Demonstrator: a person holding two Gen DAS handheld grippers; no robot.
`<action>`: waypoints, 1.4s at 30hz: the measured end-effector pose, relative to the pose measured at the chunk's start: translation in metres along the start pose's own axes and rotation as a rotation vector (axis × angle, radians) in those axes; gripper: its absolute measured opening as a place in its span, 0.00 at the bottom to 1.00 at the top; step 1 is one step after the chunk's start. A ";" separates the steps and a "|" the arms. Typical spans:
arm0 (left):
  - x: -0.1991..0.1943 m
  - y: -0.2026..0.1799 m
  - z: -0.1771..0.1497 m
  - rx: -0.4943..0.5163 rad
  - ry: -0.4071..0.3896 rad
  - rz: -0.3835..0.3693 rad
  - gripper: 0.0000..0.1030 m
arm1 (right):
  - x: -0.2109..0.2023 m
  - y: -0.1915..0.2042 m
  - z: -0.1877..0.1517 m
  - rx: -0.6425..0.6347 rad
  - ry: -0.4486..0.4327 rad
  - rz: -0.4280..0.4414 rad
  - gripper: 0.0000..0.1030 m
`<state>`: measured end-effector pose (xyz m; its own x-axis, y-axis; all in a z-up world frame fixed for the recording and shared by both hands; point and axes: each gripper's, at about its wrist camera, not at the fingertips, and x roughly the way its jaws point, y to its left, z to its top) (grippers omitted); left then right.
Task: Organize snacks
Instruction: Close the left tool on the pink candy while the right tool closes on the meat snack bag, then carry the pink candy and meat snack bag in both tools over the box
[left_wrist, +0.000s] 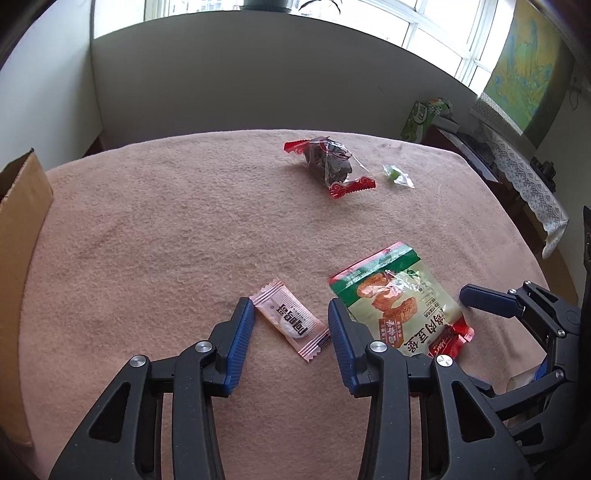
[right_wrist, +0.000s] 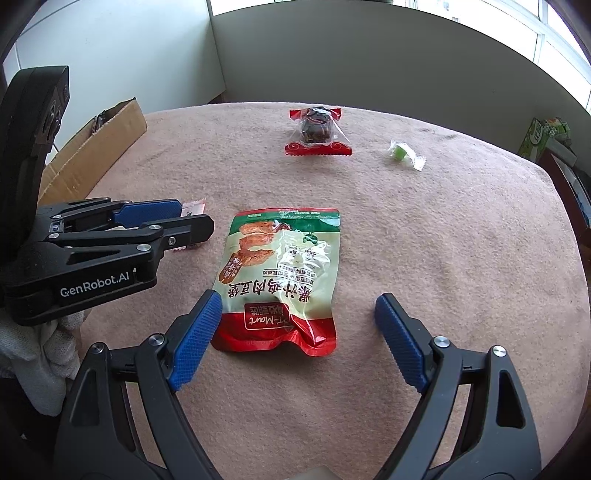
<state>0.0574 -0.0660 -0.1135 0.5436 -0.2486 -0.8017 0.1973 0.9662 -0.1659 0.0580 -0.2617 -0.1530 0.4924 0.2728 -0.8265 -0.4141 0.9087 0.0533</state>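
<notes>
Pink sachet (right_wrist: 193, 208) half-hidden behind left hand-held gripper (right_wrist: 192, 225)

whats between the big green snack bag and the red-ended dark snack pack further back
Nothing: only bare pink cloth separates the big green bag from the red-ended pack, clearest in the right wrist view.

Home living or dining room. Table under a pink fleece cloth (left_wrist: 147, 229) fills the space ahead of the fingers. Past the fingertips: plain white wall, big multi-pane window (left_wrist: 443, 33), potted plant on the sill. Off to the right of the fingers, a side cabinet with lace cover (left_wrist: 524, 177), landscape painting (left_wrist: 524, 74), green carton (left_wrist: 421, 120). Cardboard box (right_wrist: 96, 147) to the left.
</notes>
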 end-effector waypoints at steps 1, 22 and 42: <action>-0.001 0.001 -0.001 -0.002 0.000 -0.002 0.37 | 0.002 0.002 0.000 -0.010 0.001 -0.008 0.87; 0.001 0.006 0.001 0.060 -0.008 0.039 0.17 | 0.021 0.013 0.007 -0.048 0.025 -0.046 0.86; -0.015 0.010 -0.001 0.040 -0.041 0.002 0.15 | -0.005 0.002 0.013 0.018 -0.064 -0.022 0.57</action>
<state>0.0500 -0.0523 -0.1038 0.5770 -0.2504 -0.7774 0.2284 0.9633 -0.1408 0.0646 -0.2569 -0.1420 0.5491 0.2721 -0.7902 -0.3889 0.9201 0.0466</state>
